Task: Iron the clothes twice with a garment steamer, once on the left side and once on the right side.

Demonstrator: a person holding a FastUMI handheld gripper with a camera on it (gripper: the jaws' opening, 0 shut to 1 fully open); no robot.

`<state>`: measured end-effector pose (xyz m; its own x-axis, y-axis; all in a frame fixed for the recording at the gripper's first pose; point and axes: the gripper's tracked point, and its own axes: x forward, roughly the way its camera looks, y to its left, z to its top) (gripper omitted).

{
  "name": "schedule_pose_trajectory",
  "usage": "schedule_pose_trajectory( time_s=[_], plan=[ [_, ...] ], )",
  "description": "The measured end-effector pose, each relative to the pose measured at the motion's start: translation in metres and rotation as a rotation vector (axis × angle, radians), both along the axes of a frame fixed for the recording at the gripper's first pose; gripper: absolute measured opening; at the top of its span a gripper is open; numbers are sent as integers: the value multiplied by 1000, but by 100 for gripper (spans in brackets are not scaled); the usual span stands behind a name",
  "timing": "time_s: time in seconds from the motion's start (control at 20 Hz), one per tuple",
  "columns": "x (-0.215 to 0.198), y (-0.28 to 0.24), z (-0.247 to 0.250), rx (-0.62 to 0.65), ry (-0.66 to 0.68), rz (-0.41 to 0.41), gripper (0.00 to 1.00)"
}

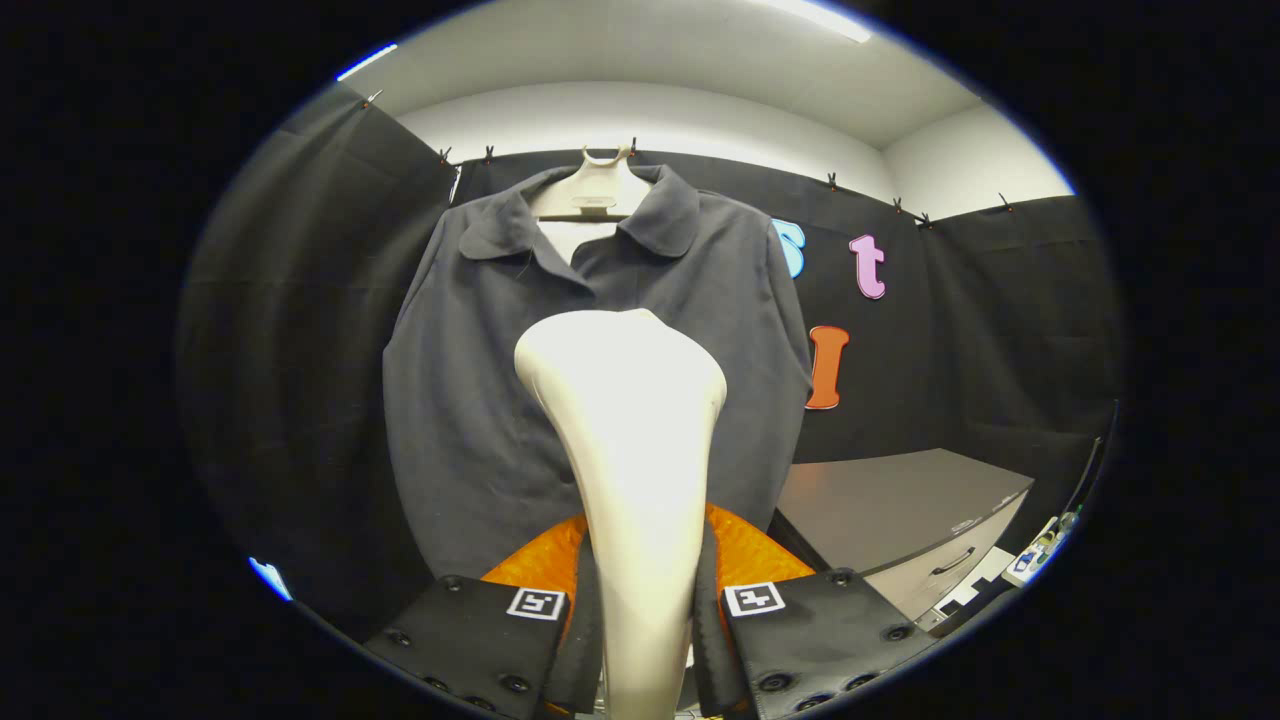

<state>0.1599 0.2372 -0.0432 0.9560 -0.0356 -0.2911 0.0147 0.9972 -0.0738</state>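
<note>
The claw (640, 625) is clamped on the steamer (625, 430), whose head rises at 12 o'clock before the shirt (470, 400), hung on a hanger (592, 190). A tabletop (890, 505) lies at 3 o'clock.

The gripper (643, 610) shows two broad, flat finger blocks, one on either side of the gap. Each block carries a small square marker with a white border and a blocky pattern, set near its inner top corner. Round screw heads dot the outer faces and lower edges of both blocks. Behind the fingers, between them, sits an orange textured body part.
</note>
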Motion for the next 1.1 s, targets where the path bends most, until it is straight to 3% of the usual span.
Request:
schedule_pose_trajectory(
  time_s=[0.6,1.1],
  plan=[
    [-24,-76,33,-15,-39,-107,44],
    [-31,-73,33,-21,-40,-93,44]
  ],
)
